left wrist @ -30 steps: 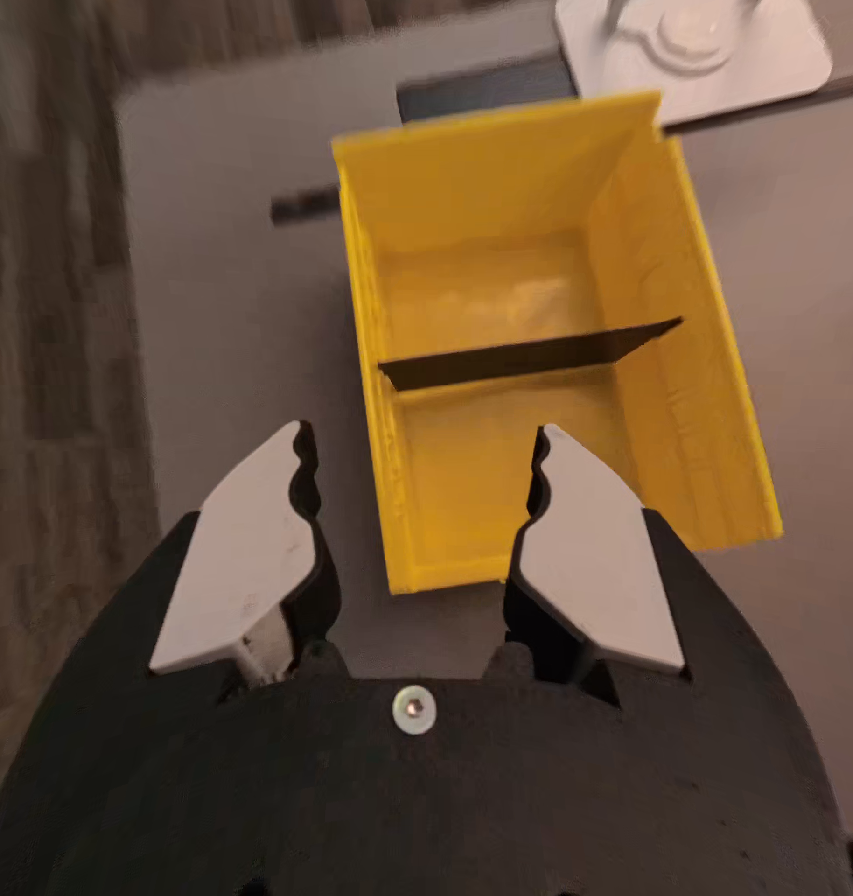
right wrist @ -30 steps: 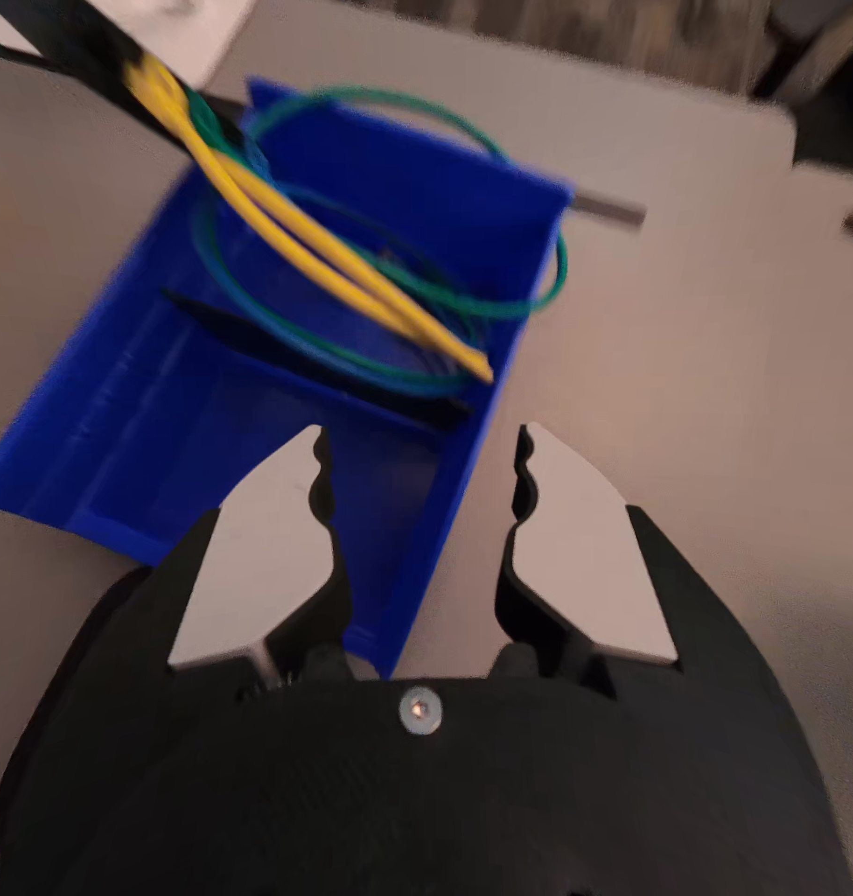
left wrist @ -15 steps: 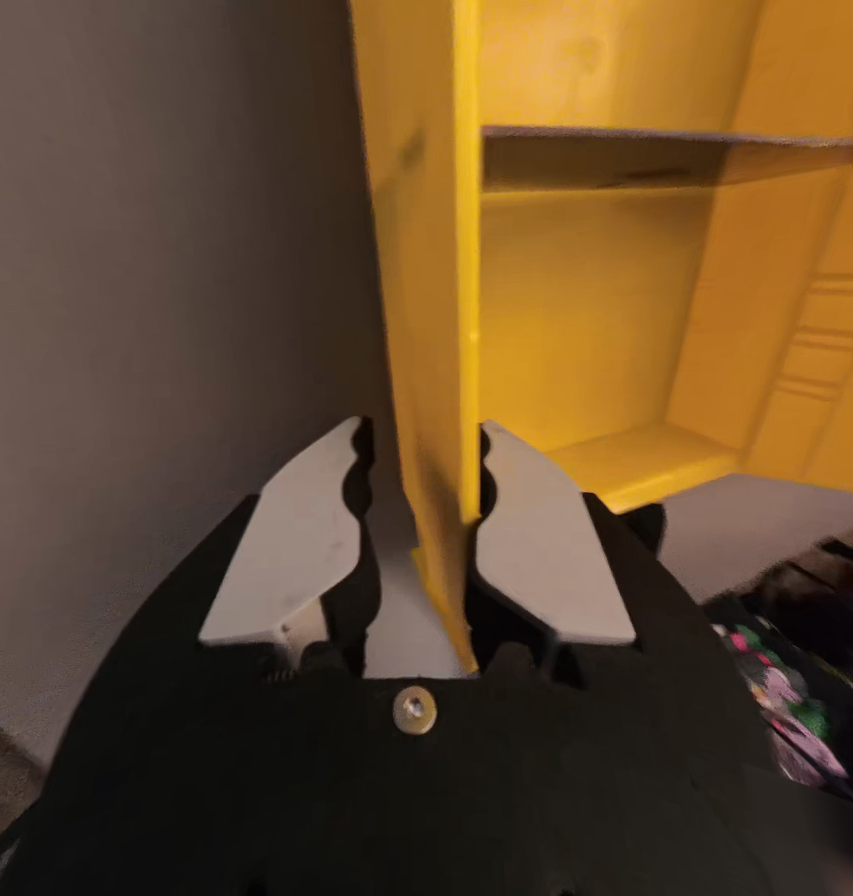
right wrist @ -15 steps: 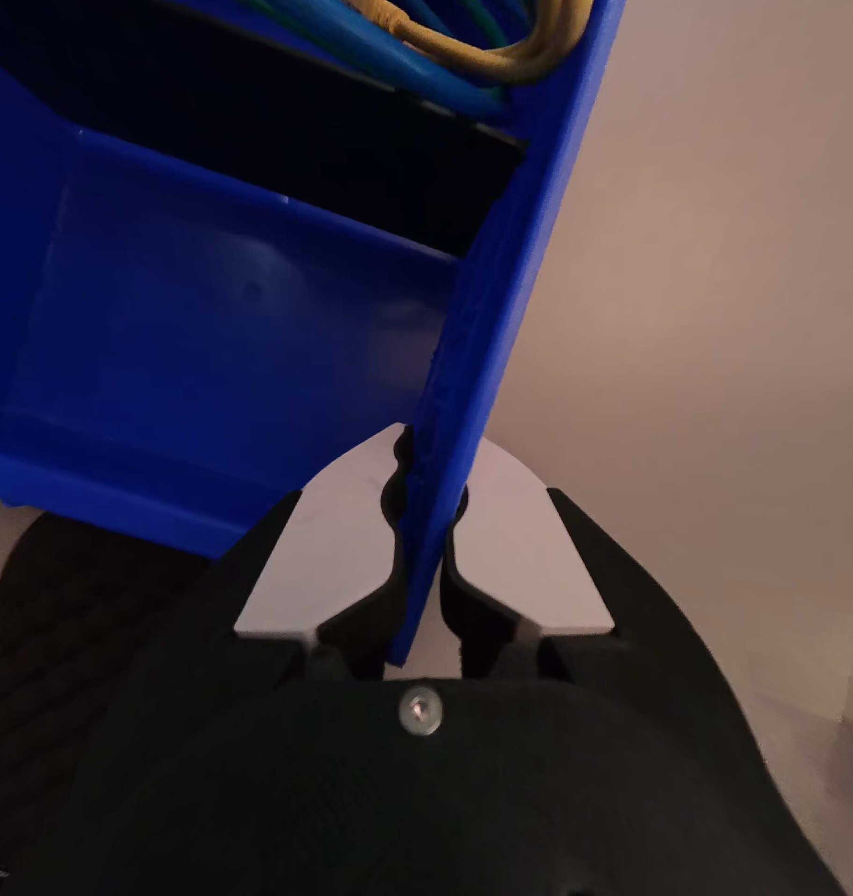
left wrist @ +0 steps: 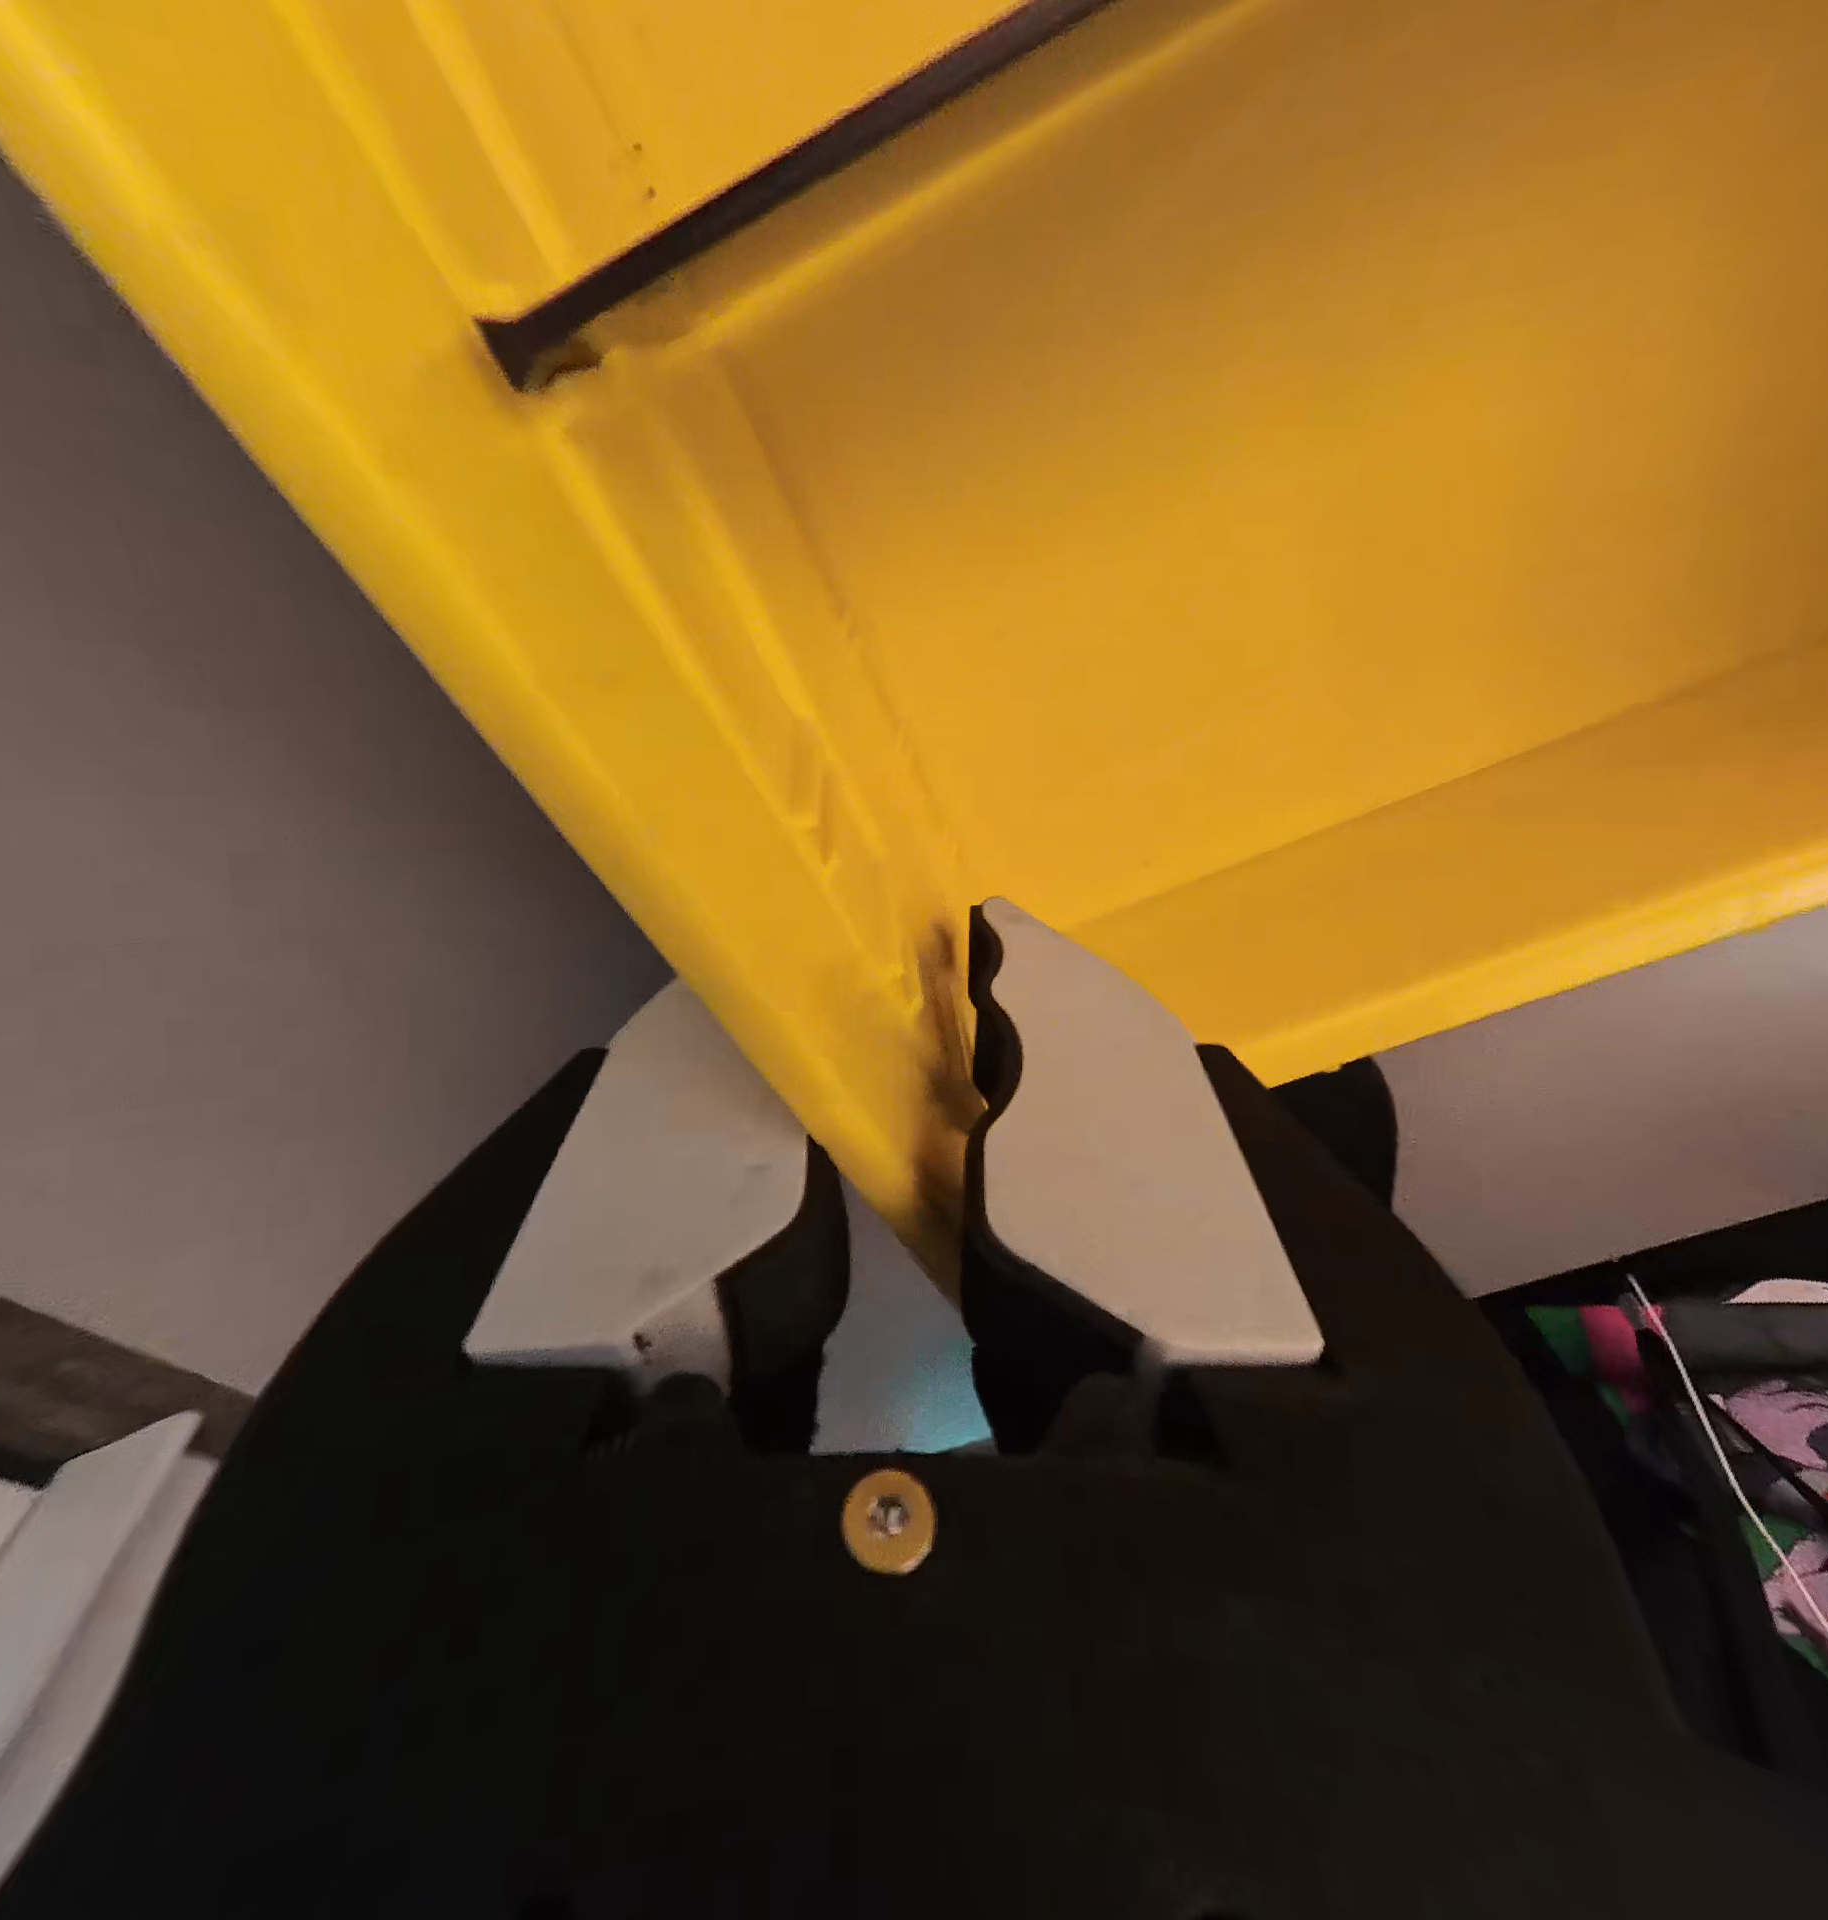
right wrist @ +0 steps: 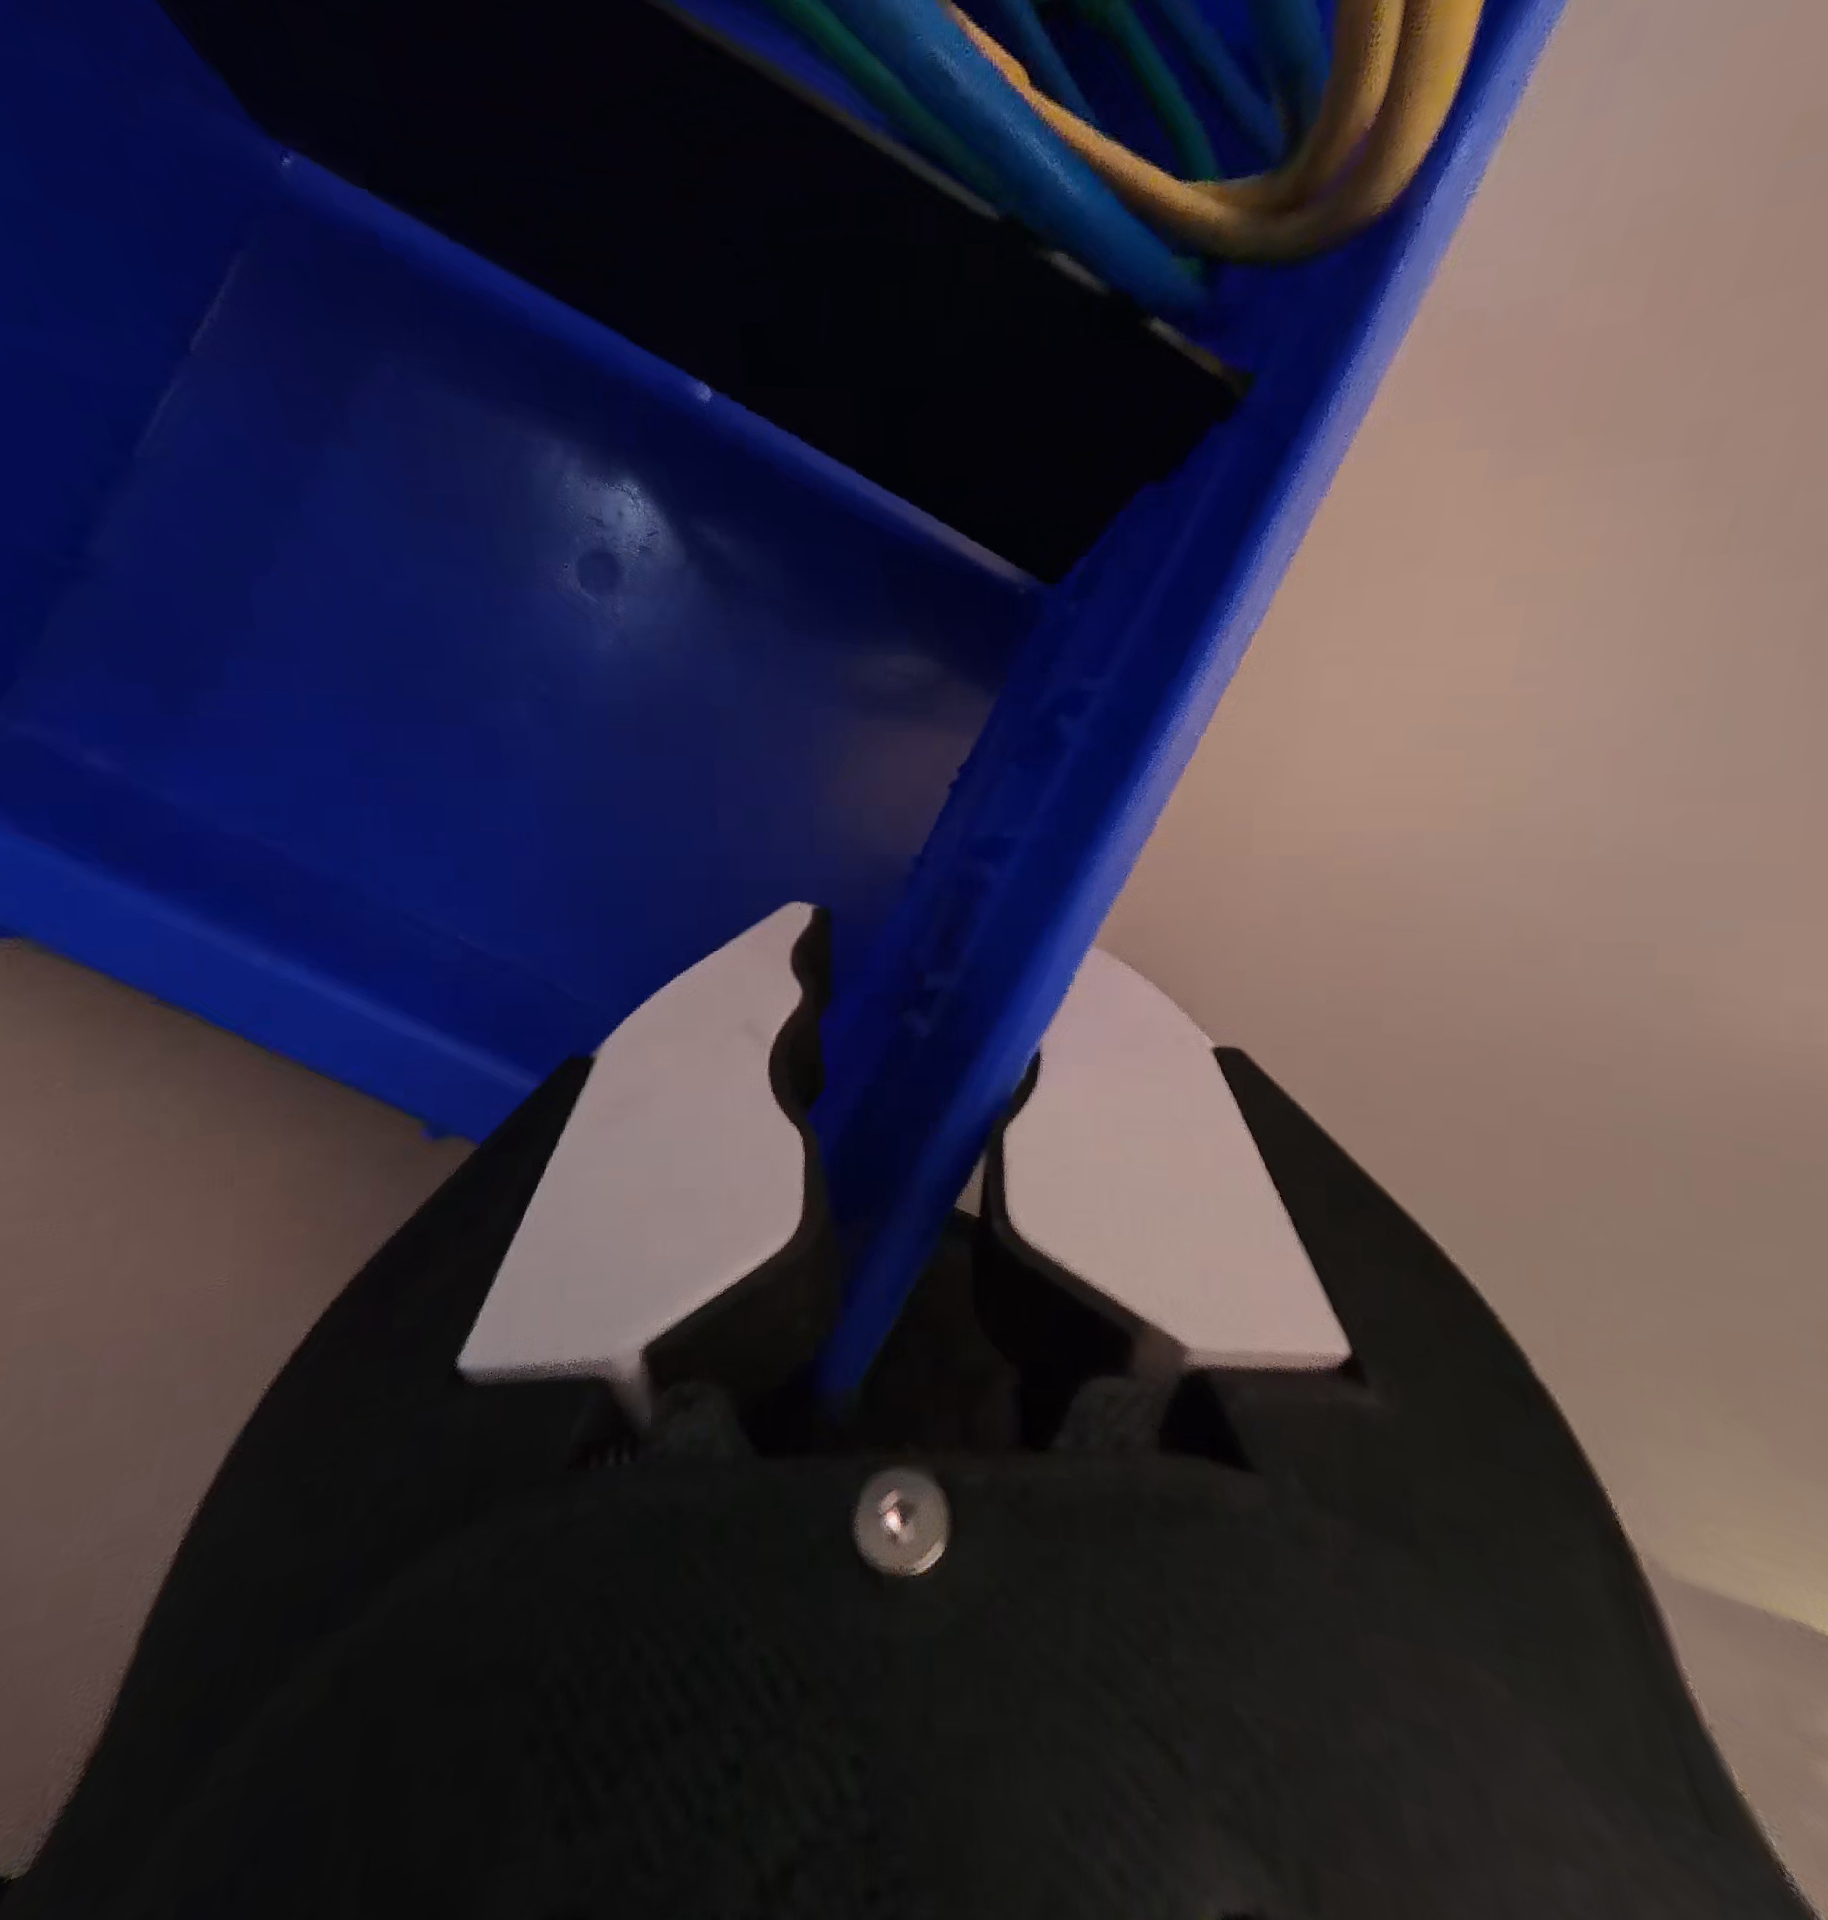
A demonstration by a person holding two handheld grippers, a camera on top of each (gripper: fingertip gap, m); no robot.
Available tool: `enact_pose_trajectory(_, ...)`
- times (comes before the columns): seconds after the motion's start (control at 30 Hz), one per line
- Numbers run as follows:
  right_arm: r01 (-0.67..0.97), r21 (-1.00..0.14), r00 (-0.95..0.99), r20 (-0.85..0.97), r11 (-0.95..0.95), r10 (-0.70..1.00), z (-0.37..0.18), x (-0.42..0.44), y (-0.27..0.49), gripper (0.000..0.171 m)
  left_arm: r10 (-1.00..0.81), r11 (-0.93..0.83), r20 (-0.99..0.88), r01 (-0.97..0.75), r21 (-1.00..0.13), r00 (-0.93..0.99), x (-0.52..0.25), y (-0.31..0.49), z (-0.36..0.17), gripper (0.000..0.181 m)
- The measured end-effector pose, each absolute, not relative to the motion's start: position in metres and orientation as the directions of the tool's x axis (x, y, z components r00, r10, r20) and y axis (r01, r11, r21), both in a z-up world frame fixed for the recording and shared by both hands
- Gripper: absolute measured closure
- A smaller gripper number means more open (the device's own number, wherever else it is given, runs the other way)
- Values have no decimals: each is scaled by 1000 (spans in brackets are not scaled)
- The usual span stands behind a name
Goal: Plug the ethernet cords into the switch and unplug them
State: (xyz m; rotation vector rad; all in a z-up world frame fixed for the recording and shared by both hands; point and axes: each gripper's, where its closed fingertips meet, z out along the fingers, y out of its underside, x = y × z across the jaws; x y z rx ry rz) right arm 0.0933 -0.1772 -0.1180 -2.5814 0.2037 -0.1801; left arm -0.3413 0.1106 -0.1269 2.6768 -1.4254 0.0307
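My left gripper (left wrist: pixel 889 997) is shut on the left side wall of a yellow bin (left wrist: pixel 1253 520); one finger is inside the bin, the other outside. The bin holds a black divider (left wrist: pixel 785 187) and looks empty. My right gripper (right wrist: pixel 931 997) is shut on the right side wall of a blue bin (right wrist: pixel 453 644) in the same way. Coiled ethernet cords (right wrist: pixel 1149 135), blue, green and yellow, lie in the blue bin's far compartment behind a black divider (right wrist: pixel 889 312). The switch is not in view.
Both bins rest on a grey table (left wrist: pixel 214 831). In the left wrist view a colourful patterned cloth (left wrist: pixel 1772 1507) shows past the table edge at lower right, and a white edge (left wrist: pixel 58 1558) at lower left. The grippers' ends are close to 55 cm from one another.
Both grippers came down from above the bins, straddled a side wall and closed on it. Since half a second ago both bins appear rotated in the views, so grippers and bins have turned relative to each other.
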Motion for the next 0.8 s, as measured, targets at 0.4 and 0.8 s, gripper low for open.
enact_pose_trajectory(0.4,219,-829,960,89,-515,265,6,-153,-59,106,-883,-460,111,-888,-10,457,-341,74,-86,134)
enact_pose_trajectory(0.8,-98,-349,981,-191,-932,-32,-107,-129,32,117,-868,-425,-35,-778,-463,495,-345,93,3,137)
